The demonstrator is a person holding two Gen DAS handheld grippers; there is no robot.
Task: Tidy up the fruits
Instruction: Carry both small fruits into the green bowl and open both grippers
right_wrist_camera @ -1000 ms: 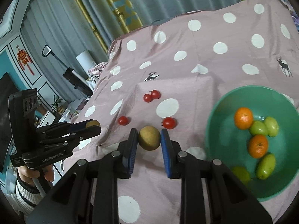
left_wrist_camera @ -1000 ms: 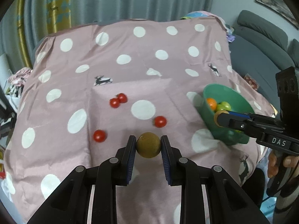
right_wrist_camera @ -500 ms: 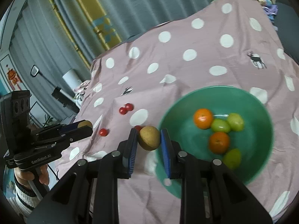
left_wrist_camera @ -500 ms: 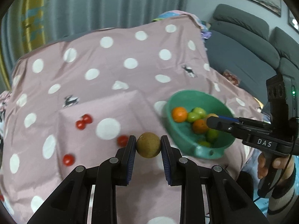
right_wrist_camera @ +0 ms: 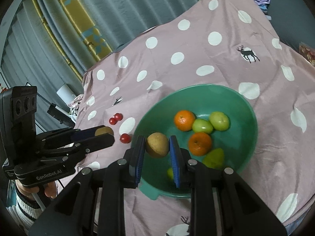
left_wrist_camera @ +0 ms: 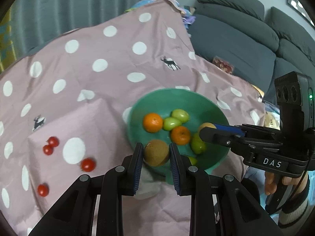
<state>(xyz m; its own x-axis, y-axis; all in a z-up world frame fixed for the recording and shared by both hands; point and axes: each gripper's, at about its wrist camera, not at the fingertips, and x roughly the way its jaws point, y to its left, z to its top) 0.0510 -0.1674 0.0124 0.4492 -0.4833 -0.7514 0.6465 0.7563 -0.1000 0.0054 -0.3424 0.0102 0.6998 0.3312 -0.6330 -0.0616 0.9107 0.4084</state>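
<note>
Fruits (left_wrist_camera: 152, 122) fill a green bowl (right_wrist_camera: 248, 106) on a polka-dot cloth (right_wrist_camera: 196, 45) beside a sofa (left_wrist_camera: 232, 37).

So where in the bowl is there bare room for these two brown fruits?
Bowl: bare floor along the far and right wall, and the near-left part beside the oranges. Crowded through the middle, oranges and green fruits touching. Cloth behind the bowl is bare.
</note>
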